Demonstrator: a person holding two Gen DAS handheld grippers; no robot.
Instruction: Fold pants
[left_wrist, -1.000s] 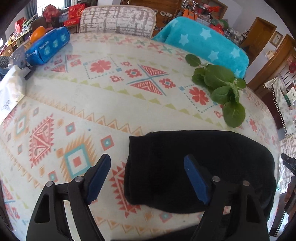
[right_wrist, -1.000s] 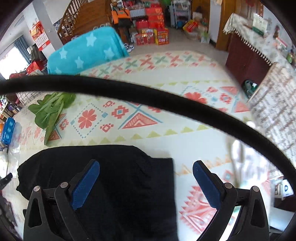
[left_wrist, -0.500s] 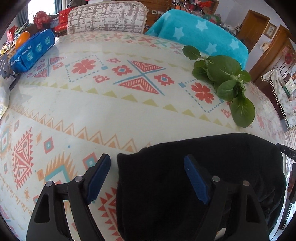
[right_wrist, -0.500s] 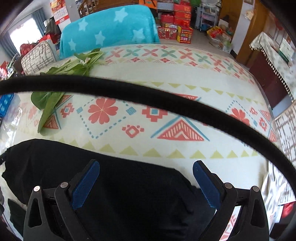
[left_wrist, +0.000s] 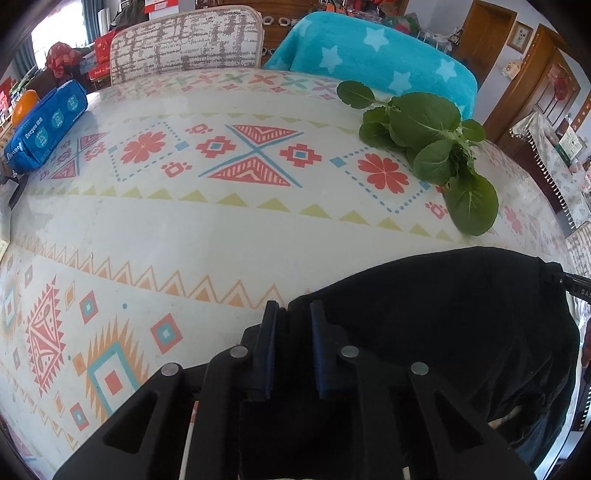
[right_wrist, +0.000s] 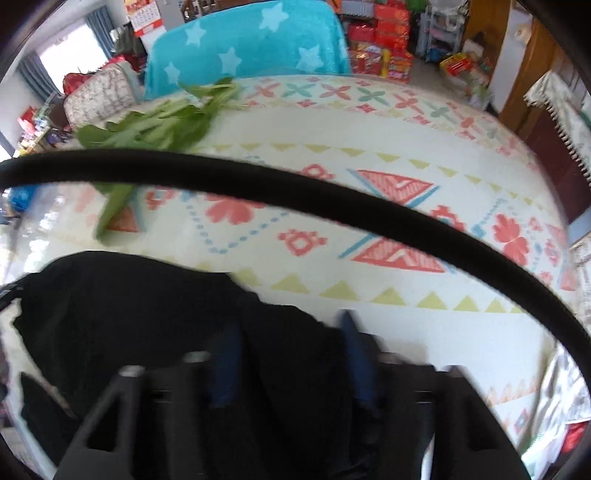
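The black pants (left_wrist: 461, 321) lie folded at the near edge of the patterned table. My left gripper (left_wrist: 293, 314) is shut on the left end of the pants, black cloth pinched between its blue pads. In the right wrist view the pants (right_wrist: 129, 314) fill the lower left. My right gripper (right_wrist: 291, 332) is partly closed around a thick bunch of the cloth at the right end; the view is blurred by motion, so a firm grip is unclear.
A bunch of green leafy vegetable (left_wrist: 436, 147) lies on the table beyond the pants, also in the right wrist view (right_wrist: 155, 125). A blue packet (left_wrist: 44, 129) sits far left. Two chairs stand behind the table. A black cable (right_wrist: 332, 206) crosses the right wrist view.
Both grippers moved forward onto the pants' ends and closed from wide open; the left is now pinched on the cloth, the right is narrowing around it.
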